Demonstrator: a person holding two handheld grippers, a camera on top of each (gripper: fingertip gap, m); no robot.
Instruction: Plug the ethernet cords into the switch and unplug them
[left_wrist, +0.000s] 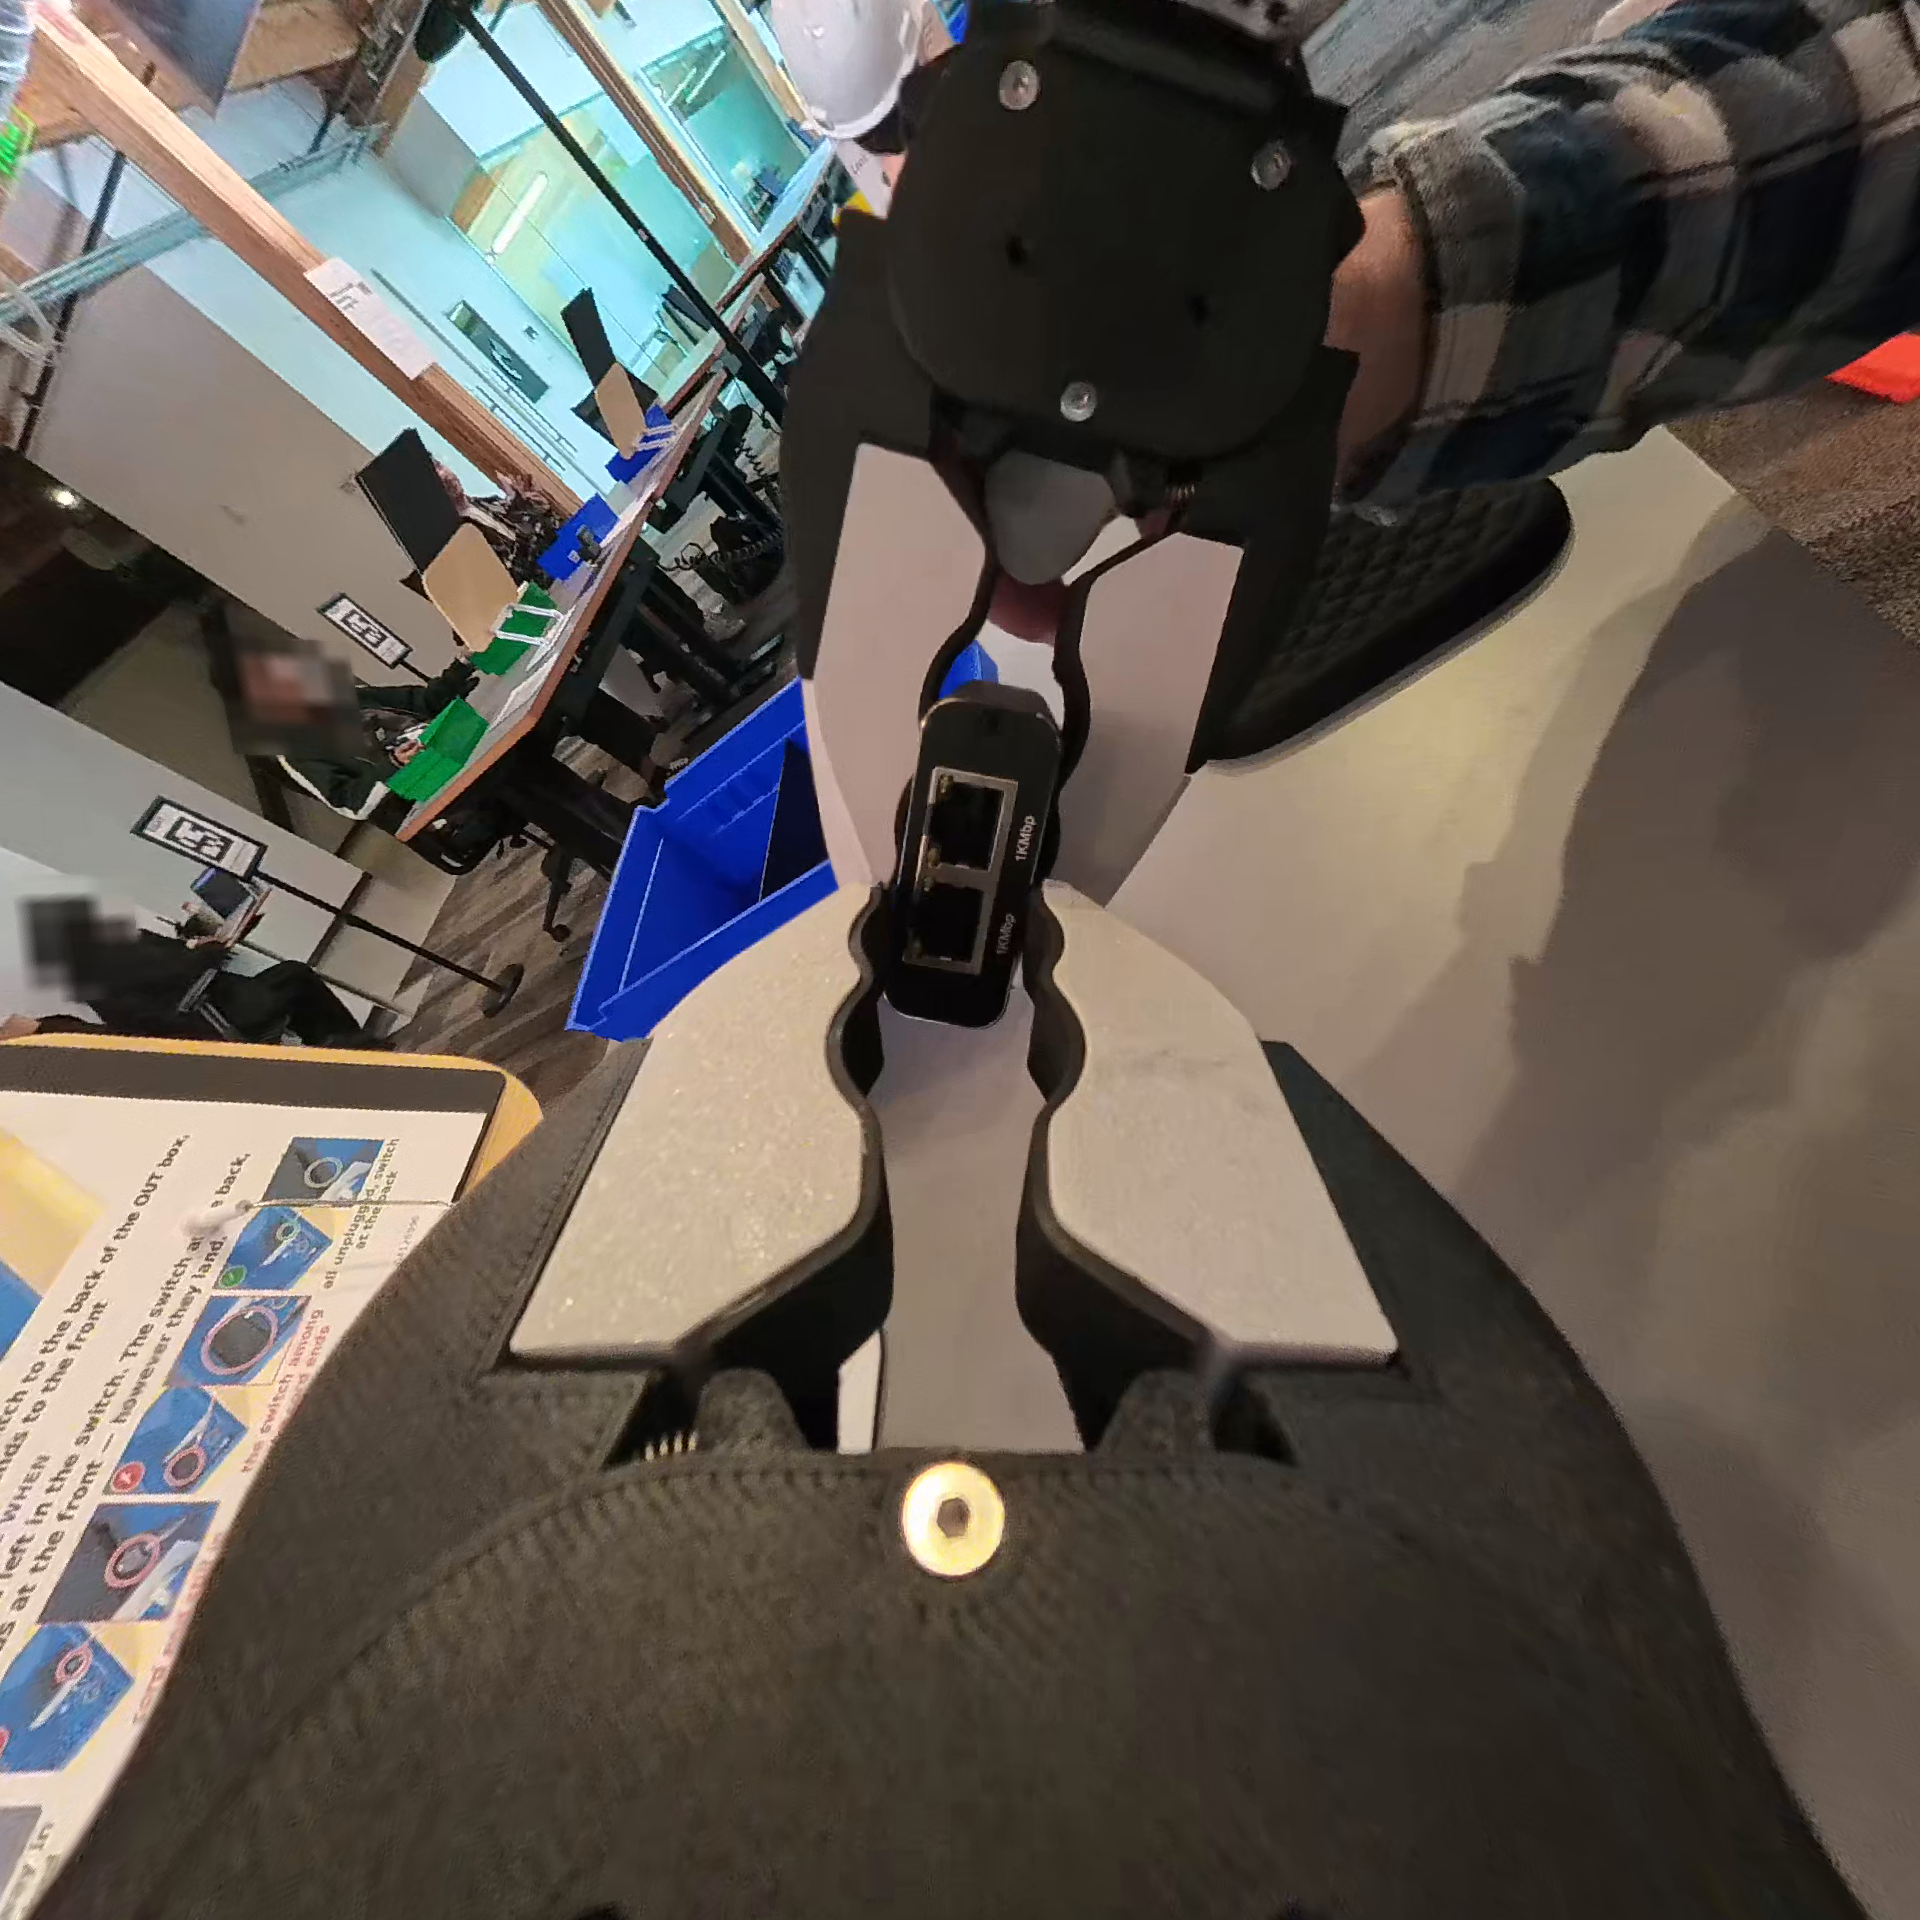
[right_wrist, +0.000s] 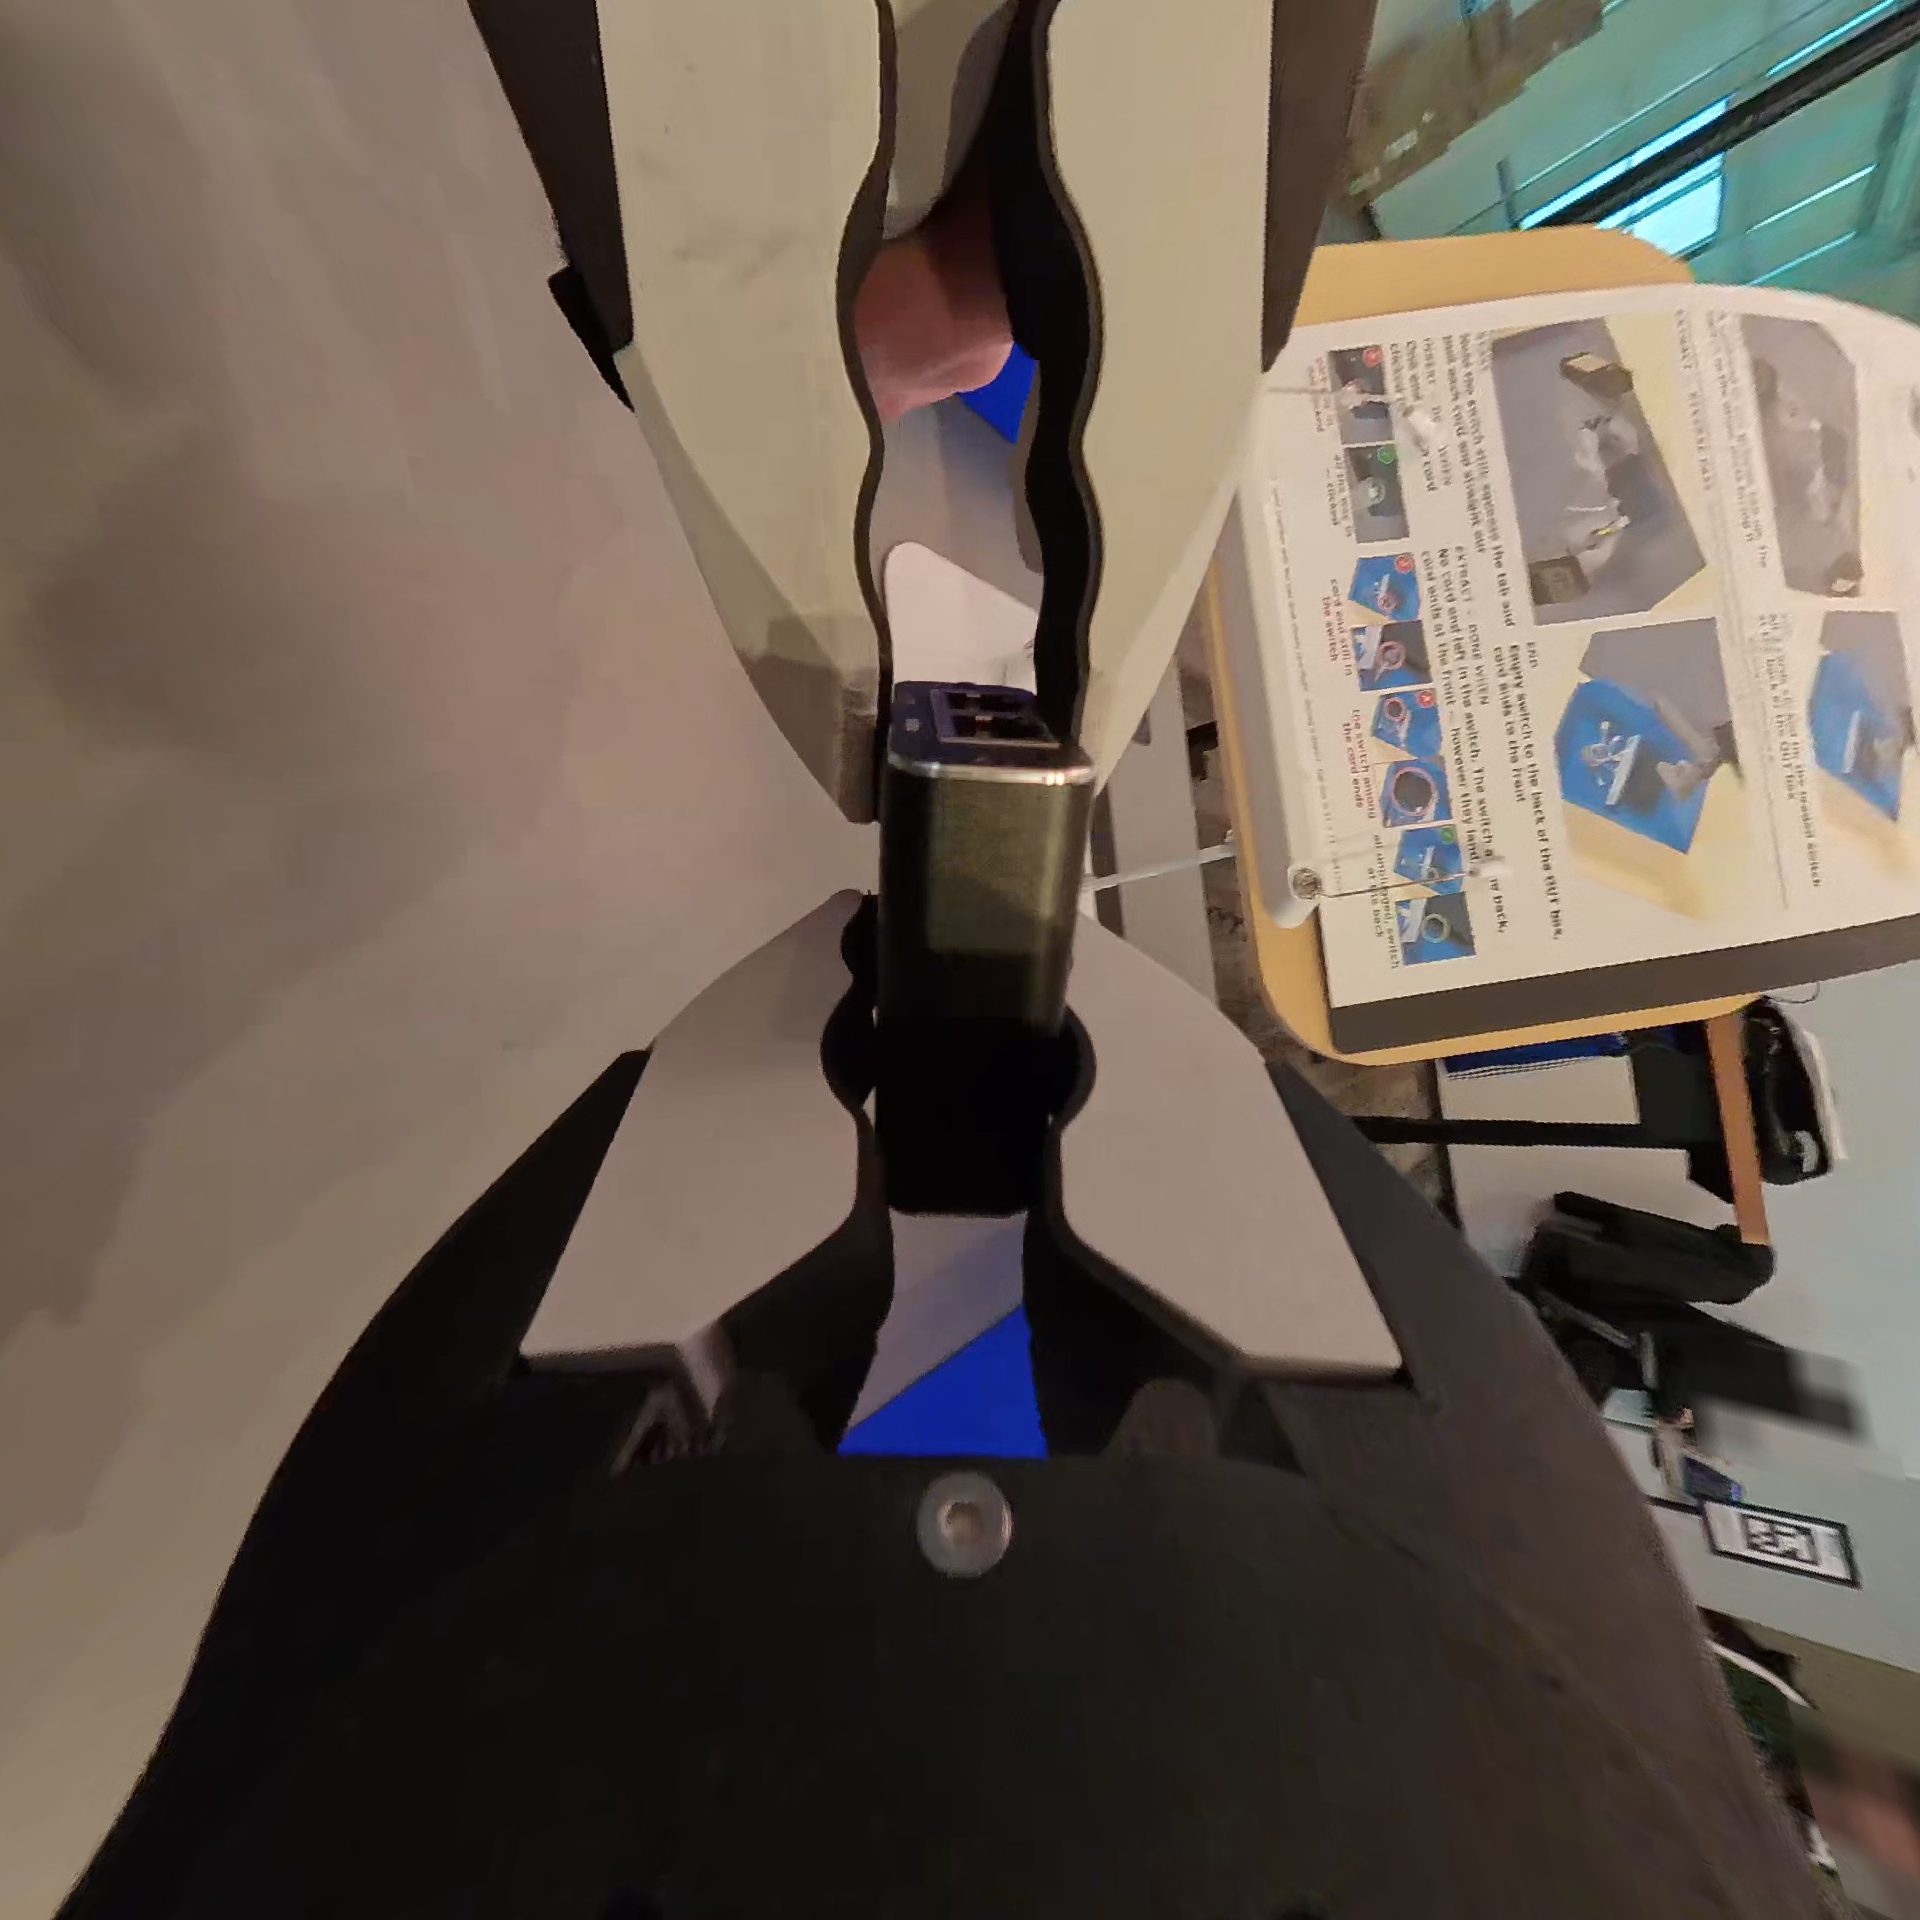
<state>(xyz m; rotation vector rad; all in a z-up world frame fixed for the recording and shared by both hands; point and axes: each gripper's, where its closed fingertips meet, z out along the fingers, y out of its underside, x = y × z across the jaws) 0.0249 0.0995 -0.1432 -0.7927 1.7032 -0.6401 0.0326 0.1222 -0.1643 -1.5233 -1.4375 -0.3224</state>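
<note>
A small black ethernet switch (left_wrist: 961, 862) hangs in the air between both grippers, above the table. Its two ports face the left wrist view and hold no plug. My left gripper (left_wrist: 956, 925) is shut on the port end of the switch. My right gripper (left_wrist: 987, 790) comes from the opposite side and grips the far end. In the right wrist view the switch (right_wrist: 971, 862) stands between my right gripper's (right_wrist: 966, 914) pads, which press on its sides, and my left gripper (right_wrist: 982, 769) clamps its far end. No ethernet cord shows in either view.
A blue bin (left_wrist: 717, 862) stands left of the grippers, by the pale table (left_wrist: 1455, 935). An instruction sheet on a wooden board (left_wrist: 156, 1351) is at lower left; it also shows in the right wrist view (right_wrist: 1558, 623). A plaid sleeve (left_wrist: 1662, 208) holds the right gripper. My left and right fingertips are right by each other.
</note>
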